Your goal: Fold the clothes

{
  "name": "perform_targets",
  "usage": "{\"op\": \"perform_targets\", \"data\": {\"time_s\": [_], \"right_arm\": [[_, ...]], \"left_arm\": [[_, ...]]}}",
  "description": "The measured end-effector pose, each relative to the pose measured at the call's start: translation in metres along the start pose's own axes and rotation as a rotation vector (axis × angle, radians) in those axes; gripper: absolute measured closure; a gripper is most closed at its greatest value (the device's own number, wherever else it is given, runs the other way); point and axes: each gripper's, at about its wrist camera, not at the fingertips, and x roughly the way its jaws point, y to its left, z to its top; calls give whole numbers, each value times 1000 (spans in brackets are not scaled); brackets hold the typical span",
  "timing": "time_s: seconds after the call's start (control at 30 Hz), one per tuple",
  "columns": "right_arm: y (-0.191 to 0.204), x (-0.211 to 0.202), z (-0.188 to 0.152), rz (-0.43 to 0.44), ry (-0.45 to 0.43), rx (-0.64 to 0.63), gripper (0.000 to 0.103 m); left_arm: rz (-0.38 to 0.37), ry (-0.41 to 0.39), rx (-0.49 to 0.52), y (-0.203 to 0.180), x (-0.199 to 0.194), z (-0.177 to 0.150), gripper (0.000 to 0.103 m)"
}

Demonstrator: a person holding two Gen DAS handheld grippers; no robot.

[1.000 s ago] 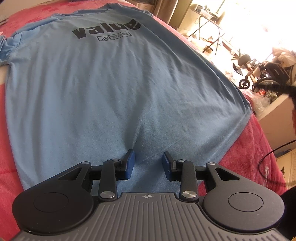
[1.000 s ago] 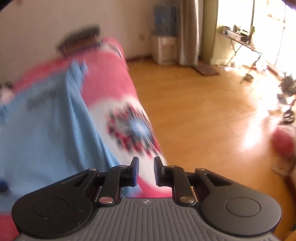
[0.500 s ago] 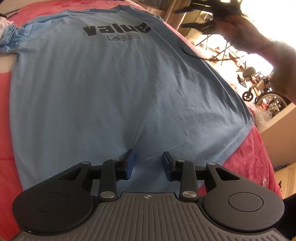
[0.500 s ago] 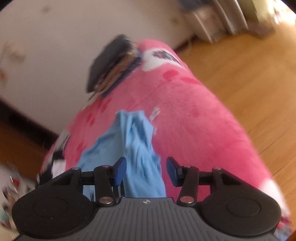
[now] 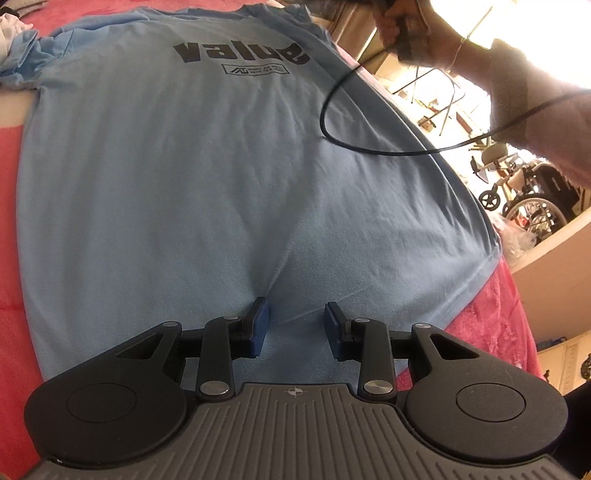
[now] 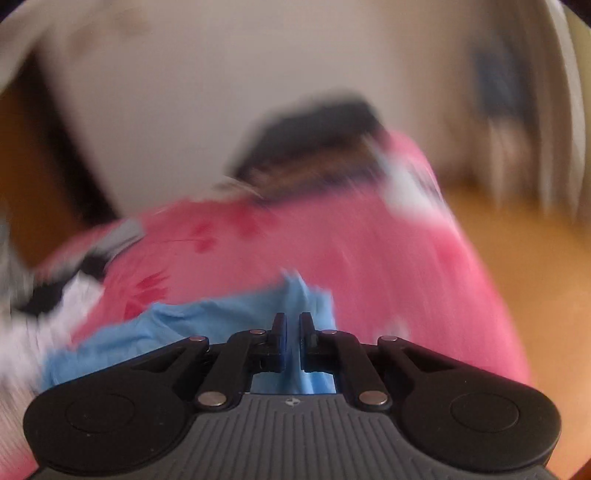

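- Down at the near hem, the left gripper (image 5: 295, 325) stands with its jaws partly apart, the blue pads (image 5: 258, 326) resting on the cloth of the light blue T-shirt (image 5: 207, 177); a small ridge of fabric rises between them, but the pads do not pinch it, so this gripper is released.
- Over at the far end, the right gripper (image 6: 293, 332) has just been closing its jaws, and a fold of the same blue cloth (image 6: 295, 295) runs up through the narrow slit between them; it is clenched on the T-shirt's sleeve.
- That view is badly blurred, so how much cloth is caught cannot be told.
- Seen from the left gripper, the T-shirt lies spread flat, front up, with the black word "value" (image 5: 240, 53) near the collar and a small boxed line of print just below it.
- Its left sleeve (image 5: 26, 55) is bunched at the top left corner.
- Under the T-shirt lies a pink blanket (image 5: 491, 314) with darker red marks.
- A black cable (image 5: 369, 147) loops over the upper right part of the T-shirt.
- At the top right, a person's hand (image 5: 410, 29) and pale sleeve (image 5: 535, 103) reach in above the T-shirt's shoulder.
- Beyond the blanket's far edge sit a dark, blurred stack (image 6: 314, 140), a pale wall (image 6: 184, 92) and a wooden floor (image 6: 535, 258).
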Motion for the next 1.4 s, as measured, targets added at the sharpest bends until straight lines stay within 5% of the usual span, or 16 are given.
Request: {"op": "perform_targets", "data": {"time_s": [0.17, 0.27, 0.37, 0.43, 0.47, 0.53, 0.57, 0.73, 0.77, 0.87, 0.9, 0.97, 1.07, 1.23, 1.4], "right_arm": [[35, -6, 23, -68, -83, -250, 96], [8, -4, 30, -117, -41, -89, 87], [-39, -6, 10, -83, 68, 174, 53], [-65, -6, -11, -74, 122, 303, 53], [-73, -1, -22, -50, 154, 352, 53], [-80, 9, -37, 17, 207, 427, 71], [-79, 13, -42, 56, 223, 451, 100], [8, 18, -24, 213, 184, 135, 100], [33, 22, -22, 266, 214, 21, 95], [78, 24, -22, 387, 298, -171, 43], [83, 18, -22, 392, 269, -203, 40], [75, 1, -18, 363, 169, -195, 39], [37, -9, -13, 275, 103, -20, 39], [-7, 7, -32, 115, 255, 97, 39], [-29, -9, -57, 163, 316, 229, 39]], "left_arm": [[4, 1, -3, 0, 0, 0, 70], [1, -6, -8, 0, -1, -2, 70], [1, -9, -11, 1, 0, -3, 70], [2, -7, -8, 0, 0, -3, 70], [4, -5, -4, 0, 0, -2, 70], [9, -3, 0, -1, 0, -2, 70], [11, -3, 2, -1, 0, -3, 70], [21, -5, 13, -4, 0, -4, 70], [21, -5, 10, -4, 1, -4, 70], [19, -12, -2, -3, 1, -5, 70], [17, -15, -4, -3, 1, -5, 70], [14, -18, -8, -2, 1, -6, 70], [8, -16, -14, 0, 1, -5, 70], [3, -7, -9, 0, 1, -4, 70], [-2, -10, -10, 2, 1, -4, 70]]}}
